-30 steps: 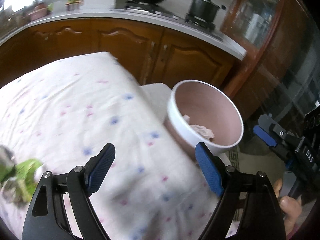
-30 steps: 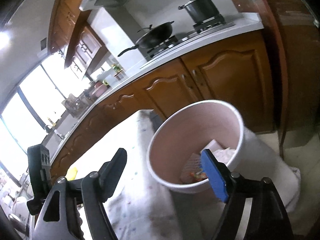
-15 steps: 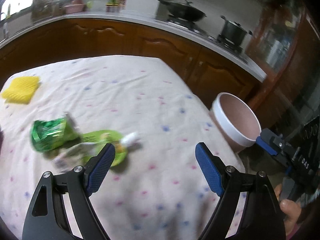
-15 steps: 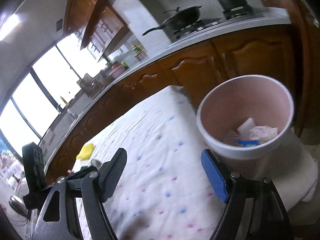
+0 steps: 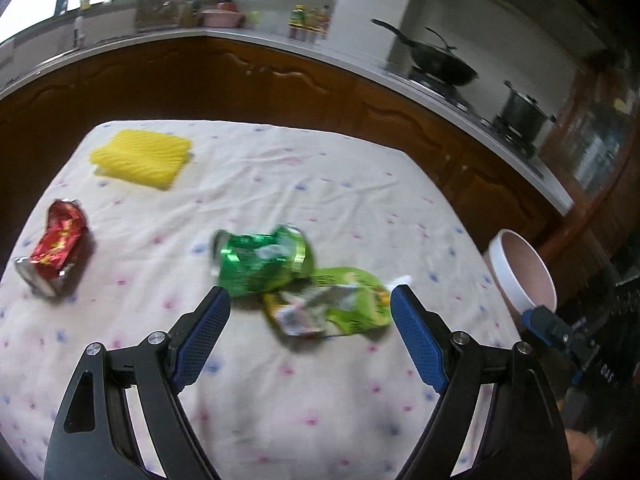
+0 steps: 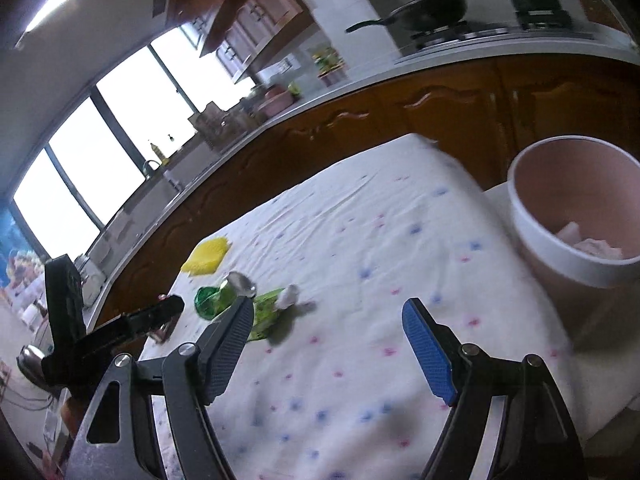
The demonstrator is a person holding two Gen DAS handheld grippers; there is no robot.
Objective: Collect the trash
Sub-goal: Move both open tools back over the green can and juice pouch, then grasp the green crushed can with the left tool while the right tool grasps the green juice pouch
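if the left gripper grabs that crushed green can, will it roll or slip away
The crushed green can looks dented flat, so it probably won't roll. Being empty-looking, it is likely light and may skid on the tablecloth. It overlaps the green wrapper, which might drag along.

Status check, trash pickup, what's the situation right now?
Both hand-held grippers open and empty, left, right. Crushed green can, green wrapper and red can lie on the tablecloth. Bin beside table, nothing blocking.

Table [image 5: 320, 400] before the counter [image 5: 280, 40]. On it — can [image 5: 262, 262] touching wrapper [image 5: 340, 306], second can [image 5: 56, 246] far left, sponge [image 5: 140, 158] behind. Bin [image 5: 524, 276] off the right edge — paper [image 6: 588, 242] inside.
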